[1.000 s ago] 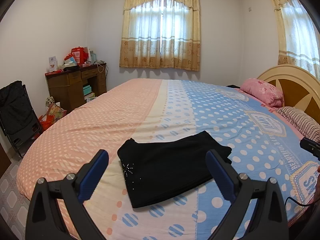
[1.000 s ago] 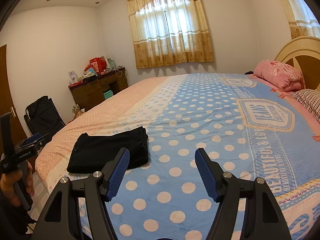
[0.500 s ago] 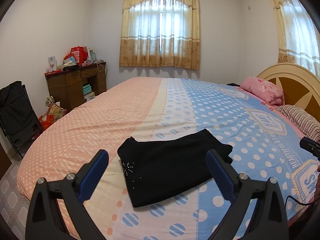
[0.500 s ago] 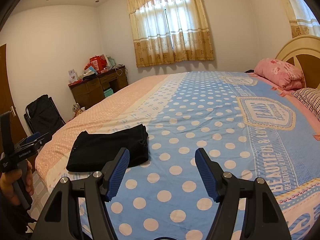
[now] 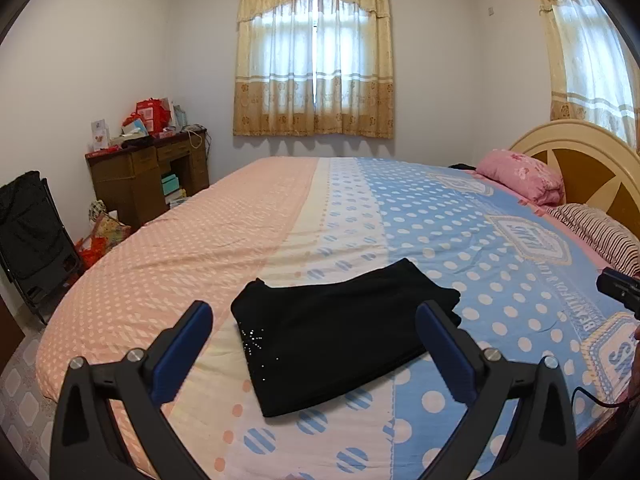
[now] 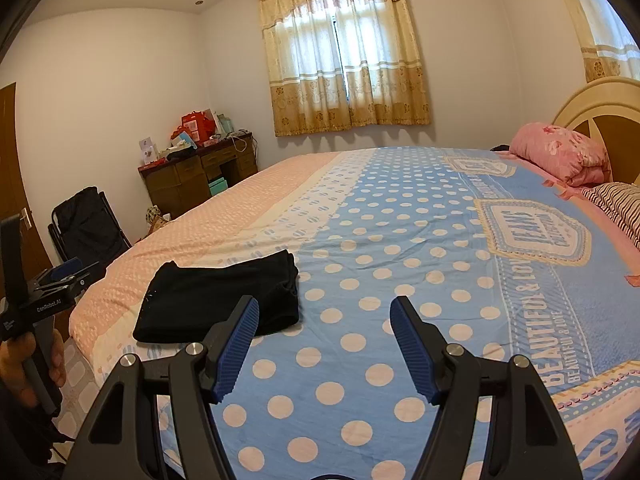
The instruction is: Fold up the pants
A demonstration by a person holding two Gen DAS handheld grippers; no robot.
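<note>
Black pants (image 5: 340,332) lie folded into a flat rectangle near the front edge of the bed (image 5: 248,240), small sparkly studs on their left part. My left gripper (image 5: 316,320) hovers open just short of them, nothing between its blue pads. In the right wrist view the same pants (image 6: 224,292) lie to the left, and my right gripper (image 6: 324,320) stands open over the blue dotted cover, apart from the cloth. The left gripper's body (image 6: 44,292), held by a hand, shows at that view's left edge.
A pink pillow (image 5: 524,176) and a striped pillow (image 5: 600,232) rest by the headboard (image 5: 588,160) on the right. A wooden desk (image 5: 148,176) with red boxes stands by the far wall, a black folding chair (image 5: 28,236) to its left. Curtained windows behind.
</note>
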